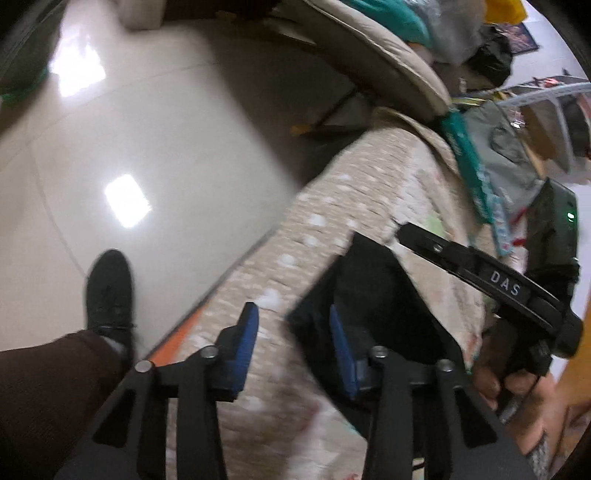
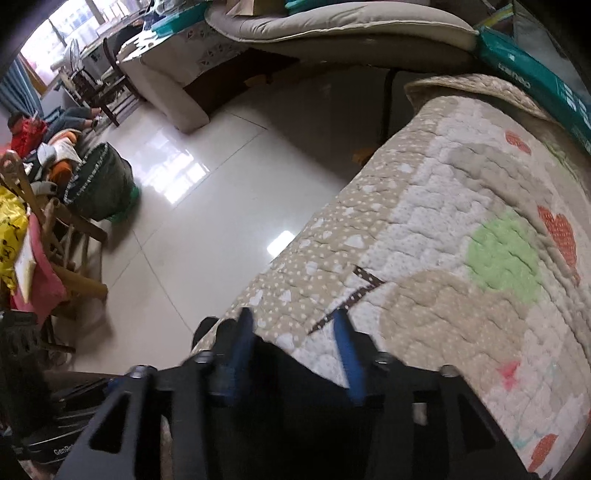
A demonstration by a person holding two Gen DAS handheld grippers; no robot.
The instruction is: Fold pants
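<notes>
Quilted bed cover (image 2: 443, 229); right gripper (image 1: 413, 236) marked "DAS"; teal pack (image 2: 532, 74).

floor (image 2: 207, 206): glossy pale tiles | sofa (image 2: 332, 26): beige | window (image 2: 55, 33): bright
</notes>
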